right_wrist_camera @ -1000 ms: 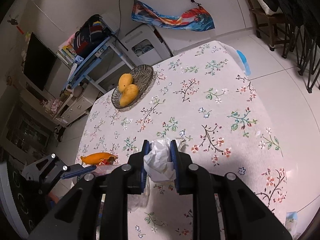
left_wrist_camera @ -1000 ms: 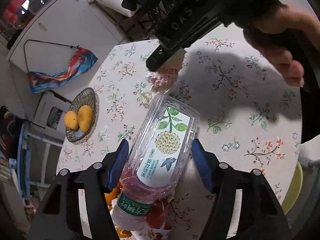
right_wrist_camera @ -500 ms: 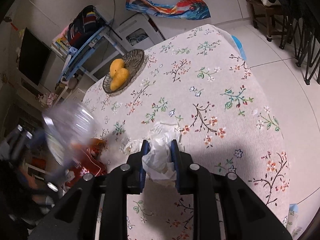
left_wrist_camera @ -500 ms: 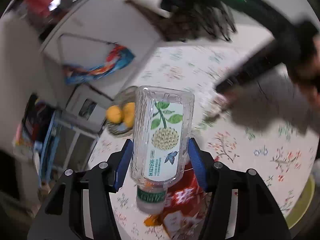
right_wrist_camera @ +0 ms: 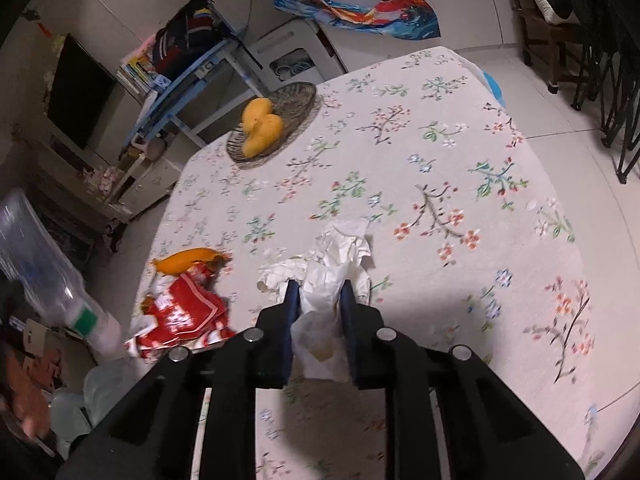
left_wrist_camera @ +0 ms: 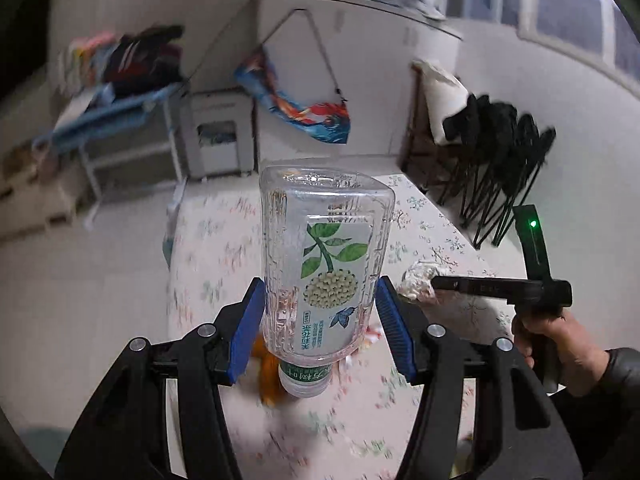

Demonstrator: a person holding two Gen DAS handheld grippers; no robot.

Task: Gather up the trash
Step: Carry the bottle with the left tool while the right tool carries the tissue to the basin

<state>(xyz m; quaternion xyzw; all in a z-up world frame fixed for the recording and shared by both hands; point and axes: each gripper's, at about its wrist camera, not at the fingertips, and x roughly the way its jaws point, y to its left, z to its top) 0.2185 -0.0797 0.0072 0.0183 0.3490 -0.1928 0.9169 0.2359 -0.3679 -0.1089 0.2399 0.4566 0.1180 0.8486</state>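
Note:
A clear plastic bottle (left_wrist_camera: 324,264) with a green-leaf label hangs cap down over the flowered table (left_wrist_camera: 224,248), and my left gripper (left_wrist_camera: 320,286) is shut on its sides. In the right wrist view the bottle (right_wrist_camera: 36,256) shows blurred at the far left. My right gripper (right_wrist_camera: 320,288) is closing on a crumpled white tissue (right_wrist_camera: 340,248) that trails onto the cloth; its pads press the wad. From the left wrist view, the right gripper (left_wrist_camera: 434,282) holds the tissue (left_wrist_camera: 416,280), with a person's hand (left_wrist_camera: 548,332) behind it.
A red wrapper (right_wrist_camera: 184,312) and an orange peel (right_wrist_camera: 186,260) lie near the table's left edge. A woven basket (right_wrist_camera: 296,92) with two mangoes (right_wrist_camera: 262,126) sits at the far left corner. Black folding chairs (left_wrist_camera: 500,152) stand beyond the table.
My left gripper has lifted the bottle off the table and rolled it upright, cap down. The right gripper has stayed on the tissue, shifting only slightly.

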